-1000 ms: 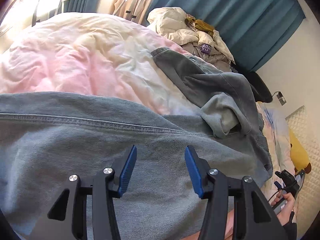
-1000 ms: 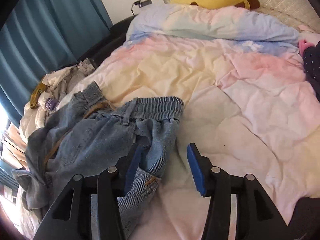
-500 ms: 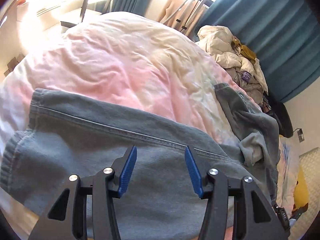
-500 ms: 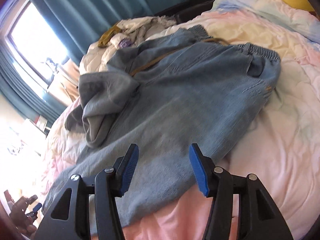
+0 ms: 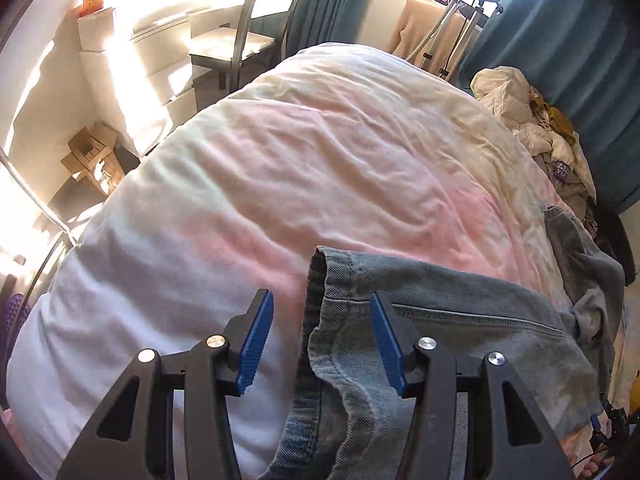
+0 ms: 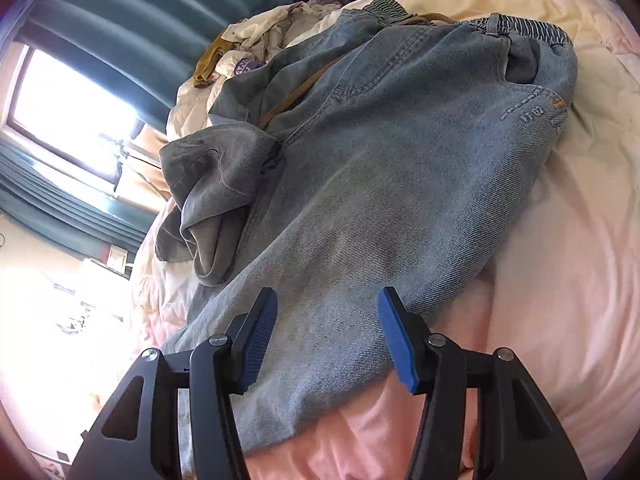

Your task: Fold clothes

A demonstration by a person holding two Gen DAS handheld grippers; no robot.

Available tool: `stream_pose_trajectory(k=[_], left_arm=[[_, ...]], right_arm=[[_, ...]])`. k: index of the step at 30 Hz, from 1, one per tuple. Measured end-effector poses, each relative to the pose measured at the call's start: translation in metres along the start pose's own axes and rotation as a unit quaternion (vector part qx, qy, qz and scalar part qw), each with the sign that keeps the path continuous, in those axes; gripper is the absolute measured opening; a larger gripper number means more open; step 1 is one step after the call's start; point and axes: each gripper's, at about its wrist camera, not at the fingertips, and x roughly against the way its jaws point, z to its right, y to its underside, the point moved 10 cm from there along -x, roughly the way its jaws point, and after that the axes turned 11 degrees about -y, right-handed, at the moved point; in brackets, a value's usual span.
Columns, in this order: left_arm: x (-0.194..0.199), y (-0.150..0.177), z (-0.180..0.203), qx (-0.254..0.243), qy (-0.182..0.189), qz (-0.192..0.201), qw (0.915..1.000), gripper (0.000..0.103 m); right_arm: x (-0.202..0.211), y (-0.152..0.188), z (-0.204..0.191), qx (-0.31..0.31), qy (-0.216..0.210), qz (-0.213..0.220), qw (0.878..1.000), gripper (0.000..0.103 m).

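Note:
A pair of light blue jeans [image 6: 392, 184] lies on a pink and cream duvet [image 5: 320, 168]. Its elastic waistband [image 6: 520, 28] is at the far end in the right wrist view. One leg is bunched and folded back [image 6: 212, 200]. In the left wrist view the hem of the other leg [image 5: 320, 320] lies between the fingers of my left gripper [image 5: 320, 340], which is open and just above it. My right gripper [image 6: 326, 336] is open and empty above the middle of the leg near its edge.
A heap of cream and mustard clothes [image 5: 532, 128] lies at the far side of the bed by teal curtains [image 5: 580, 40]. A desk and chair [image 5: 224, 48] and cardboard boxes [image 5: 92, 156] stand beyond the bed's foot. A drying rack [image 5: 460, 12] stands by the window.
My left gripper has moved left along the leg to its hem. My right gripper has swung from the waistband side to the leg and come closer. Both stay open.

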Motion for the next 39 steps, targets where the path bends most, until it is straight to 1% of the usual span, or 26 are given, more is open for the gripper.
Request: stream_pose_trajectory(k=[5,7,8,9,10,11,12,13,16,19,23,25,27,30,32,33,35,36,38,39], left_arm=[[-0.016,0.005,0.014,-0.011,0.036,-0.009,0.9993,0.051],[-0.022,0.005,0.019,-0.030,0.029,-0.008,0.9991,0.050],[-0.024,0.004,0.020,-0.035,0.024,-0.004,0.9991,0.046],[-0.024,0.003,0.021,-0.039,0.019,0.000,0.9991,0.037],[-0.025,0.002,0.021,-0.043,0.014,0.005,0.9990,0.022],[-0.024,0.000,0.020,-0.043,0.008,0.012,0.9990,0.019],[-0.022,-0.002,0.019,-0.041,0.005,0.018,0.9990,0.009],[-0.020,-0.004,0.017,-0.039,0.005,0.021,0.9990,0.009],[-0.007,-0.017,0.015,-0.030,0.007,0.036,0.9989,0.008],[0.017,-0.036,0.018,-0.030,0.005,0.062,0.9977,0.008],[0.037,-0.063,0.022,-0.022,-0.001,0.079,0.9967,0.008],[0.031,-0.070,0.025,-0.026,-0.013,0.082,0.9962,0.008],[0.010,-0.068,0.023,-0.027,-0.028,0.064,0.9972,0.008],[-0.014,-0.058,0.020,-0.024,-0.031,0.045,0.9982,0.009],[-0.018,-0.052,0.019,-0.030,-0.029,0.042,0.9983,0.009],[-0.015,-0.051,0.017,-0.033,-0.035,0.044,0.9979,0.011],[-0.007,-0.049,0.013,-0.038,-0.050,0.051,0.9967,0.019],[0.002,-0.049,0.012,-0.037,-0.053,0.058,0.9962,0.026],[0.023,-0.051,0.009,-0.028,-0.054,0.077,0.9952,0.033],[0.035,-0.053,0.008,-0.019,-0.050,0.089,0.9945,0.040]], right_arm=[[-0.001,0.001,0.002,0.001,0.008,-0.002,1.000,0.053],[-0.003,0.001,0.003,0.001,0.011,-0.004,1.000,0.053],[-0.004,0.002,0.003,0.001,0.014,-0.004,1.000,0.053],[-0.005,0.002,0.004,0.002,0.017,-0.005,1.000,0.053],[-0.005,0.002,0.005,0.001,0.020,-0.005,1.000,0.053],[-0.006,0.001,0.005,0.001,0.023,-0.004,1.000,0.053],[-0.006,0.001,0.005,0.001,0.025,-0.003,1.000,0.053],[-0.007,0.001,0.005,0.001,0.027,-0.002,1.000,0.053],[-0.008,0.001,0.006,0.004,0.033,0.000,0.999,0.053],[-0.008,0.001,0.007,0.006,0.037,0.000,0.999,0.053],[-0.007,0.000,0.010,0.004,0.037,0.000,0.999,0.053],[-0.006,0.000,0.011,0.003,0.036,0.001,0.999,0.053],[-0.006,-0.001,0.012,0.003,0.036,0.002,0.999,0.053],[-0.006,-0.002,0.011,0.014,0.043,0.004,0.999,0.053],[-0.008,-0.002,0.010,0.025,0.049,0.003,0.999,0.053],[-0.009,-0.002,0.008,0.031,0.051,0.001,0.998,0.053],[-0.012,-0.002,0.001,0.046,0.051,0.002,0.998,0.053],[-0.013,-0.003,-0.003,0.056,0.050,0.004,0.997,0.053],[-0.012,-0.005,-0.015,0.085,0.047,0.011,0.995,0.053],[-0.012,-0.006,-0.022,0.101,0.045,0.016,0.994,0.053]])
